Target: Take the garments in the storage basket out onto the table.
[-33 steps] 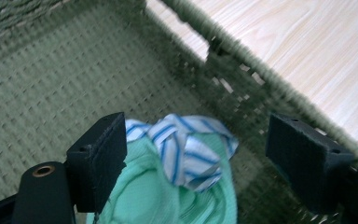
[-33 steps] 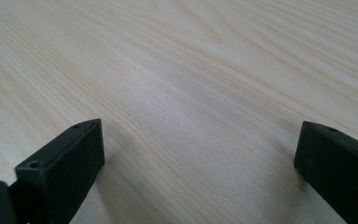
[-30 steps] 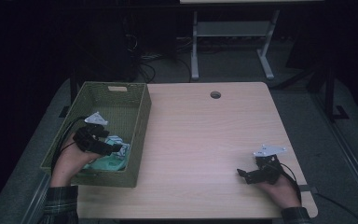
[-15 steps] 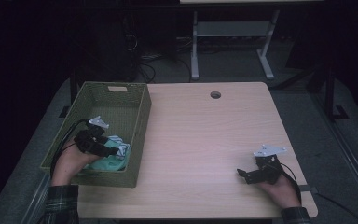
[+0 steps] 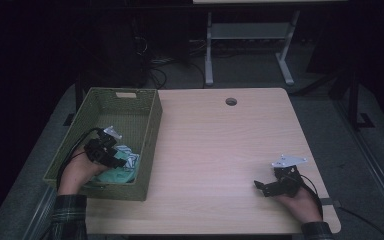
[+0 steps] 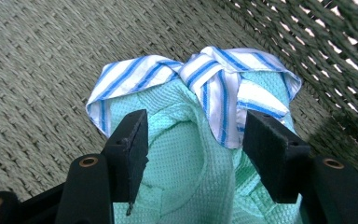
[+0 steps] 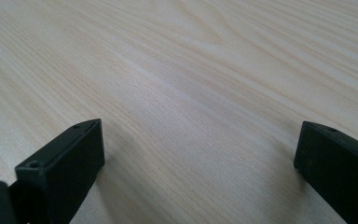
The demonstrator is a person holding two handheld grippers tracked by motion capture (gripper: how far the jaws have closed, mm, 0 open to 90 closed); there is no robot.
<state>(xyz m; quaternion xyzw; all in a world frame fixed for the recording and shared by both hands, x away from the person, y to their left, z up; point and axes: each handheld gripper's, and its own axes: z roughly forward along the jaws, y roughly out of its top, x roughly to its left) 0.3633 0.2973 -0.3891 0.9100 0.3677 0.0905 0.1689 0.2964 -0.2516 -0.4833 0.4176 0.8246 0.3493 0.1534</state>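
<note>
left gripper lowered, fingers closing around cloth

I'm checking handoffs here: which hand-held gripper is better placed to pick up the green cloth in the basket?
Left. The left hand-held gripper is inside the basket, its jaws straddling the green cloth and just closing on it, pads not yet pressing. The right hand-held gripper rests open on the table, far from the basket.

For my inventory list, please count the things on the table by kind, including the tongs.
Green woven basket: 1
Mint green cloth with striped blue-and-white trim: 1
Tongs, left tongs and right tongs: 2
Total: 4
</note>
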